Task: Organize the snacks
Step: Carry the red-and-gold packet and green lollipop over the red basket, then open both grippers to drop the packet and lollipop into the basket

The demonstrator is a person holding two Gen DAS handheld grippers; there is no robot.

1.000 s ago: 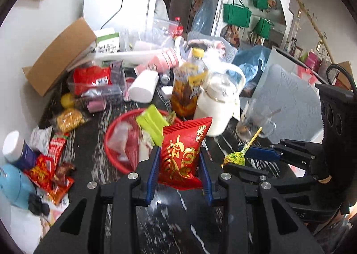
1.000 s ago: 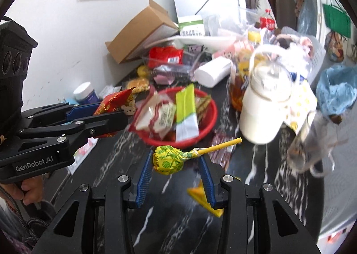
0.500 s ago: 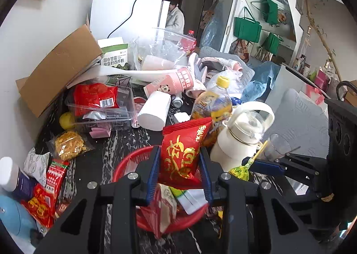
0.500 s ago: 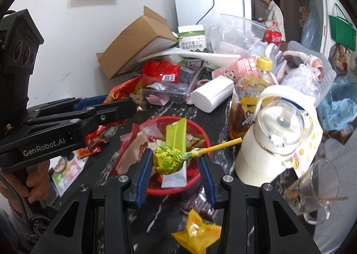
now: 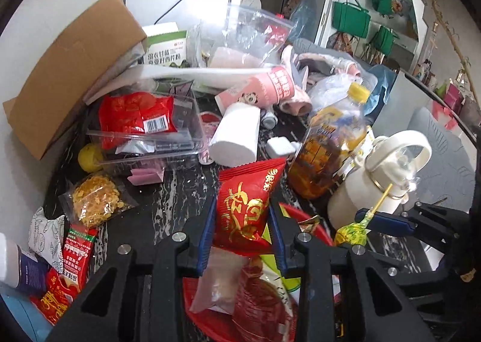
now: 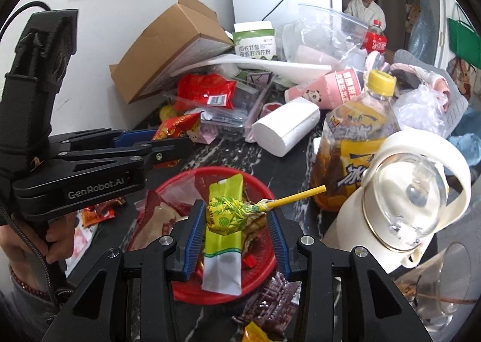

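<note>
My left gripper (image 5: 243,230) is shut on a red snack packet with gold print (image 5: 246,206) and holds it above the near-left rim of the red basket (image 5: 207,319). My right gripper (image 6: 236,229) is shut on a yellow-green wrapped lollipop (image 6: 228,214) with a yellow stick, held over the red basket (image 6: 261,184). The basket holds a green packet (image 6: 224,239) and several other snacks. The left gripper (image 6: 180,149) with its red packet (image 6: 177,127) shows at the left in the right wrist view. The right gripper (image 5: 360,217) shows at the right in the left wrist view.
A white kettle (image 6: 399,212), a yellow-capped tea bottle (image 6: 354,143) and a glass mug (image 6: 445,291) stand right of the basket. Behind it lie a white roll (image 6: 285,128), a clear box with a red bag (image 5: 144,128), a cardboard box (image 5: 69,71). Loose snacks (image 5: 96,200) lie left.
Both grippers have moved forward over the table with their snacks still held. The red basket has slid down under them in both views and the clutter behind looms larger.
</note>
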